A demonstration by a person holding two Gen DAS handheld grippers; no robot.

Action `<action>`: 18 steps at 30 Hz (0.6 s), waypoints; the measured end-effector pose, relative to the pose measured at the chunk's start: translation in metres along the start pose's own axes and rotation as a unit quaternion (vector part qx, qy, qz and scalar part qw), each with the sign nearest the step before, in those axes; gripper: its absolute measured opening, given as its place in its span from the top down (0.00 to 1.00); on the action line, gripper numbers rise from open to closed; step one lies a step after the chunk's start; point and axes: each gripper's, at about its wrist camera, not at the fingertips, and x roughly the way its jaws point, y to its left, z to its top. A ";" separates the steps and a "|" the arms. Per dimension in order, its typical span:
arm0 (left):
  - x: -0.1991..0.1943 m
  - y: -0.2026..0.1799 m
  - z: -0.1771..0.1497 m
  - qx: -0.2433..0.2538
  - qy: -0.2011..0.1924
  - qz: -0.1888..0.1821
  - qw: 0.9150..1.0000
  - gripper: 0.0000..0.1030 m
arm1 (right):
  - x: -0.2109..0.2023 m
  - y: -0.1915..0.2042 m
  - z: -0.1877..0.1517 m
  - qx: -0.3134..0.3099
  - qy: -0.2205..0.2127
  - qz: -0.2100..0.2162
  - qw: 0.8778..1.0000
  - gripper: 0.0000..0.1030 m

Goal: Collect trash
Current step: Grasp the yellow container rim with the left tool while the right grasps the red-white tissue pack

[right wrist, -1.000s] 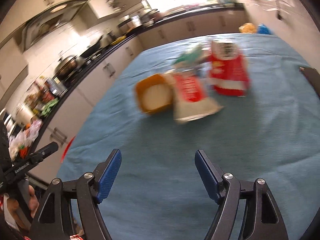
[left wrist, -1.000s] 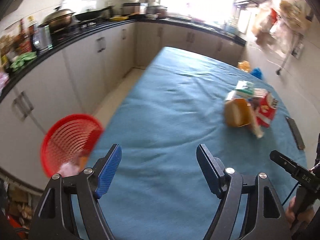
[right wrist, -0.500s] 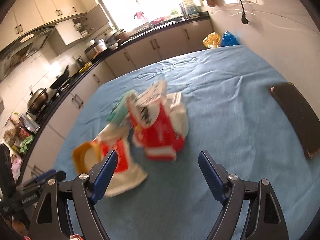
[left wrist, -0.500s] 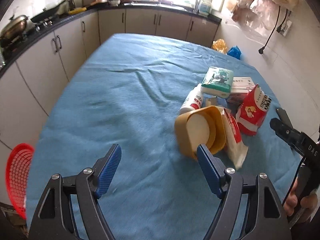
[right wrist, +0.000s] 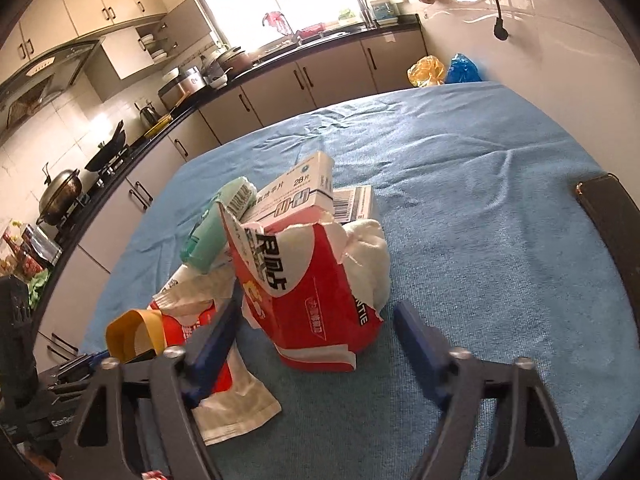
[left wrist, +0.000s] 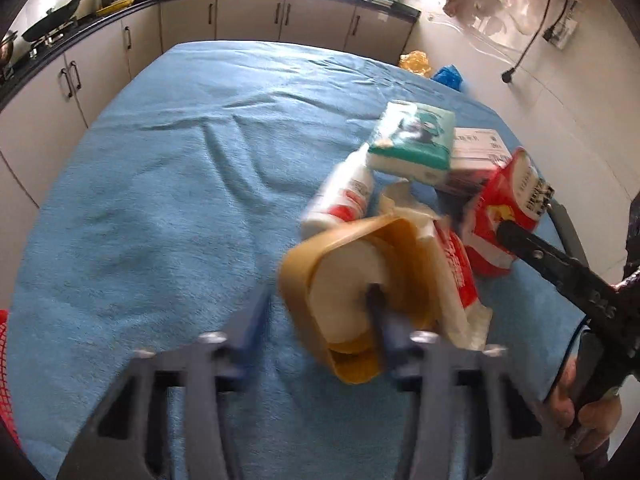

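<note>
A pile of trash lies on the blue-cloth table [left wrist: 160, 200]. A yellow tub [left wrist: 352, 292] lies on its side; my left gripper [left wrist: 316, 320] is open, blurred, with the tub between its fingers, the right finger inside the tub's mouth. Behind it are a white bottle [left wrist: 344, 196], a green tissue pack [left wrist: 412, 140], a small box [left wrist: 476, 144] and a red bag [left wrist: 504, 208]. In the right wrist view the red bag [right wrist: 308, 292] sits between the fingers of my open right gripper [right wrist: 316, 332], with the box [right wrist: 296, 196] and the tub [right wrist: 132, 336] nearby.
A red basket edge [left wrist: 5, 360] shows at the far left below the table. A dark phone [right wrist: 612, 224] lies at the table's right side. Kitchen counters and cabinets [left wrist: 248, 12] run behind and left. Yellow and blue bags [right wrist: 440, 68] sit by the far wall.
Both grippers have moved in toward the trash pile. The left now straddles the yellow tub and its jaws have narrowed; the right now straddles the red bag.
</note>
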 end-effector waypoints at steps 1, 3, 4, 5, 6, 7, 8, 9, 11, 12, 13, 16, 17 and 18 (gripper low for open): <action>-0.001 -0.001 0.000 -0.004 0.001 -0.003 1.000 0.70 | 0.000 0.000 -0.001 -0.002 0.002 -0.003 1.000 0.42; -0.007 -0.003 -0.002 -0.010 -0.005 -0.004 1.000 0.75 | -0.002 0.000 -0.003 0.000 0.003 0.008 1.000 0.53; -0.011 -0.003 -0.003 -0.012 -0.006 -0.007 1.000 0.78 | -0.005 0.000 -0.005 0.001 0.002 0.011 1.000 0.54; -0.015 -0.003 -0.005 -0.016 -0.006 -0.010 1.000 0.80 | -0.008 0.001 -0.006 0.001 -0.002 0.010 1.000 0.56; -0.018 -0.004 -0.007 -0.017 -0.007 -0.012 1.000 0.80 | -0.010 0.002 -0.008 0.000 -0.004 0.009 1.000 0.57; -0.024 -0.004 -0.010 -0.016 -0.010 -0.011 1.000 0.80 | -0.015 0.003 -0.010 -0.002 -0.008 0.008 1.000 0.57; -0.028 -0.005 -0.013 -0.015 -0.012 -0.009 1.000 0.80 | -0.018 0.004 -0.012 -0.002 -0.010 0.010 1.000 0.57; -0.032 -0.005 -0.016 -0.013 -0.014 -0.008 1.000 0.80 | -0.023 0.004 -0.014 -0.001 -0.012 0.012 1.000 0.57; -0.044 -0.007 -0.026 -0.011 -0.022 -0.006 1.000 0.80 | -0.030 0.003 -0.017 0.001 -0.015 0.017 1.000 0.57; -0.049 -0.007 -0.029 -0.010 -0.024 -0.007 1.000 0.80 | -0.035 0.002 -0.020 0.003 -0.015 0.021 1.000 0.57; -0.055 -0.006 -0.034 -0.010 -0.026 -0.008 1.000 0.80 | -0.040 0.001 -0.022 0.005 -0.015 0.026 1.000 0.57; -0.072 -0.003 -0.047 -0.015 -0.031 -0.017 0.999 0.80 | -0.056 -0.001 -0.032 0.008 -0.015 0.036 0.999 0.57; -0.078 -0.001 -0.051 -0.018 -0.032 -0.018 0.999 0.80 | -0.062 -0.003 -0.035 0.008 -0.016 0.039 0.999 0.57; -0.083 0.001 -0.056 -0.020 -0.032 -0.018 0.999 0.80 | -0.067 -0.004 -0.039 0.009 -0.015 0.042 0.999 0.57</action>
